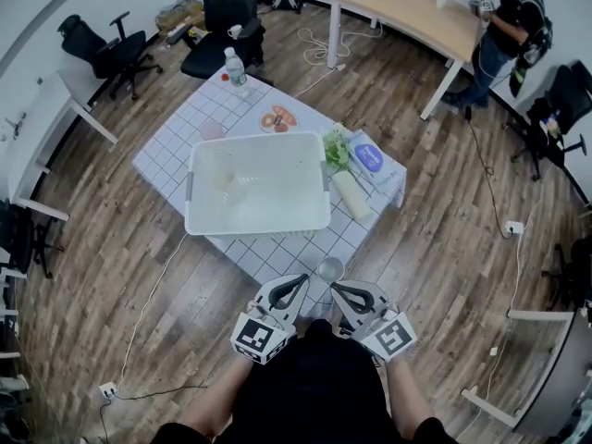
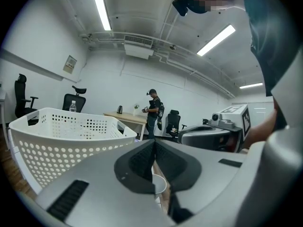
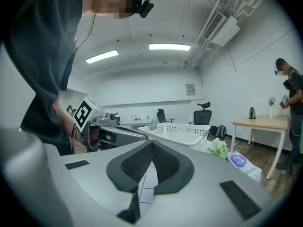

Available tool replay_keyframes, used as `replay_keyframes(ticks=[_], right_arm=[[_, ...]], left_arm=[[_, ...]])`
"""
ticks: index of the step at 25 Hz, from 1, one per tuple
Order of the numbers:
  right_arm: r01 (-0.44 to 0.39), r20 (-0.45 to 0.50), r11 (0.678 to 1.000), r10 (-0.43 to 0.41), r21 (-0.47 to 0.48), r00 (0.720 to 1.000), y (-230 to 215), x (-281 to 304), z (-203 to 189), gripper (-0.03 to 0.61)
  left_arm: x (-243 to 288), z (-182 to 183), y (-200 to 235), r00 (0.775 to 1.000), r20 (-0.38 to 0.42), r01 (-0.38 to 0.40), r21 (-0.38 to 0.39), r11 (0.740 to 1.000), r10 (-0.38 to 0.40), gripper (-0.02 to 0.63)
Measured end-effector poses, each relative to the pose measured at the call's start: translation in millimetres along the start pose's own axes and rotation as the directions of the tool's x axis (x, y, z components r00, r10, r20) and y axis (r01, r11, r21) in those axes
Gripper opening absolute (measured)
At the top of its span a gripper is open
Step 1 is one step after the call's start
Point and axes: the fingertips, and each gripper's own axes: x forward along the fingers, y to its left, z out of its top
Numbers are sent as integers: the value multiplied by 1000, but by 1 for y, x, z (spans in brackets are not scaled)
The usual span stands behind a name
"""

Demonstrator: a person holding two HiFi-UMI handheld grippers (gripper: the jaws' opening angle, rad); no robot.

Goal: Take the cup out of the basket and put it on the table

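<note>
step: release done, clearing | cup point(image 1: 330, 268) stood upright on the counter point(image 1: 176, 151) by its near edge, outside the basket point(image 1: 257, 228) | left hand-held gripper point(image 1: 298, 285) and right hand-held gripper point(image 1: 339, 290) were closed tight, empty, just short of it | advice: back away level; don't brush the cup

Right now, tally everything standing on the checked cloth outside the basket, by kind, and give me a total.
Water bottle: 1
Plate of food: 1
Cups: 2, a pinkish cup (probably a cup) and a clear cup
Leafy greens: 1
Blue-labelled packet: 1
Pale cylinder: 1
Total: 7
</note>
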Motion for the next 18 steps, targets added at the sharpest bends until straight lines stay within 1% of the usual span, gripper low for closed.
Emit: replay_keyframes(ticks=[2, 6, 9, 11, 14, 18], right_arm=[[10, -10, 1000, -10, 6, 1000, -1, 2, -1, 23], [27, -41, 1000, -27, 5, 999, -2, 7, -1, 24], [48, -51, 999, -47, 24, 998, -6, 9, 1, 25], [68, -48, 997, -66, 37, 997, -15, 10, 5, 25], [79, -55, 997, -78, 10, 995, -24, 12, 12, 25], [78, -66, 996, -80, -33, 995, -27, 25, 21, 25]], left_arm=[[1, 0, 0, 1000, -8, 15, 7, 1000, -15, 9], [-1, 4, 3, 999, 9, 38, -12, 999, -38, 9], [-3, 6, 7, 999, 4, 38, 15, 999, -38, 9], [-5, 12, 12, 999, 15, 41, 20, 999, -42, 9], [-10, 17, 17, 998, 33, 51, 20, 998, -52, 9], [-23, 17, 34, 999, 28, 30, 16, 999, -31, 9]])
